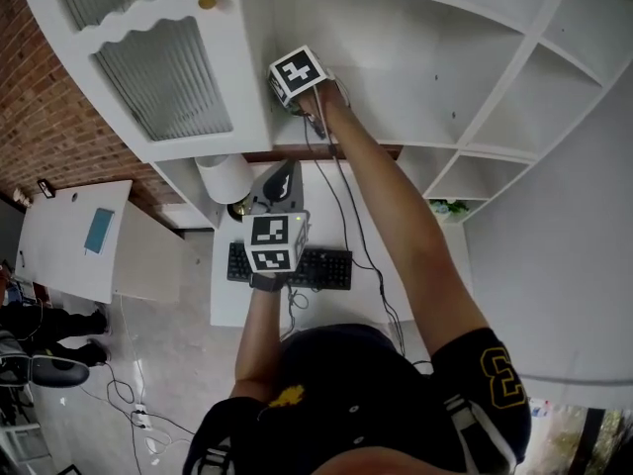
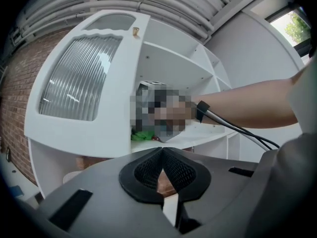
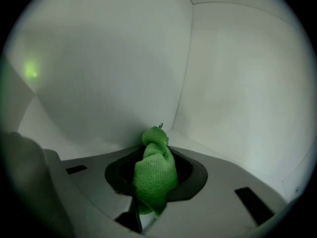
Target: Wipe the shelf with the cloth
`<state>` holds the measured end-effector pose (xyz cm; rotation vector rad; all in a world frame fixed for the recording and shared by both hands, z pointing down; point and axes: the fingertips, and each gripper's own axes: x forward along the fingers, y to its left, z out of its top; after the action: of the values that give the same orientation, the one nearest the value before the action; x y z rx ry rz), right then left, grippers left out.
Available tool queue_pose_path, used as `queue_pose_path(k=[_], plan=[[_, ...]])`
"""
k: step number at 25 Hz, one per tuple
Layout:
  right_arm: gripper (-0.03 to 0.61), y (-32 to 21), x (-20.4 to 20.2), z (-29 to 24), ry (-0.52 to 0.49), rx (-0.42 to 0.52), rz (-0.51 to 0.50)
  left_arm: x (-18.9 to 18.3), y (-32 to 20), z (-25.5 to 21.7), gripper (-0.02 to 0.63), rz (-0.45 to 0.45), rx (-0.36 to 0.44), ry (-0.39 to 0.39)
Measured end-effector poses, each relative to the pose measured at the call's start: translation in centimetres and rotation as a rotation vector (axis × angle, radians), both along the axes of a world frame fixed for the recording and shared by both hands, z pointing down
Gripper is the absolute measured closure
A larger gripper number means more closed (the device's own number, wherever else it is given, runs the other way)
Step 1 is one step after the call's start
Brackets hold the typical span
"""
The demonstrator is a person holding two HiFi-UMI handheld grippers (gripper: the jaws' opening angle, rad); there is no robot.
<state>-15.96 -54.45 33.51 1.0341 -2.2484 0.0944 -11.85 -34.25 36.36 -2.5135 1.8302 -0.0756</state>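
Inside the white shelf [image 1: 425, 67], the right gripper [image 3: 156, 145] clamps the green cloth [image 3: 154, 176] near a back corner; the left gripper [image 2: 162, 157], jaws together on nothing, hovers outside

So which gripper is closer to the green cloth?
Right. The right gripper is clamped on the green cloth, inside the white shelf. The left gripper is shut and empty, held outside the shelf.
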Motion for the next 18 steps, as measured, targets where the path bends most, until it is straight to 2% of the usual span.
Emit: queue_pose_path(k=[10, 18], plan=[[0.5, -0.6, 2.2, 0.1, -0.001, -0.008, 0.029, -0.9, 1.2, 0.3, 0.595, -0.024, -0.006, -0.005], [0.5, -0.9, 4.4, 0.1, -0.002, -0.003, 0.057, -0.2, 2.0, 0.9, 0.595, -0.015, -0.02, -0.03]])
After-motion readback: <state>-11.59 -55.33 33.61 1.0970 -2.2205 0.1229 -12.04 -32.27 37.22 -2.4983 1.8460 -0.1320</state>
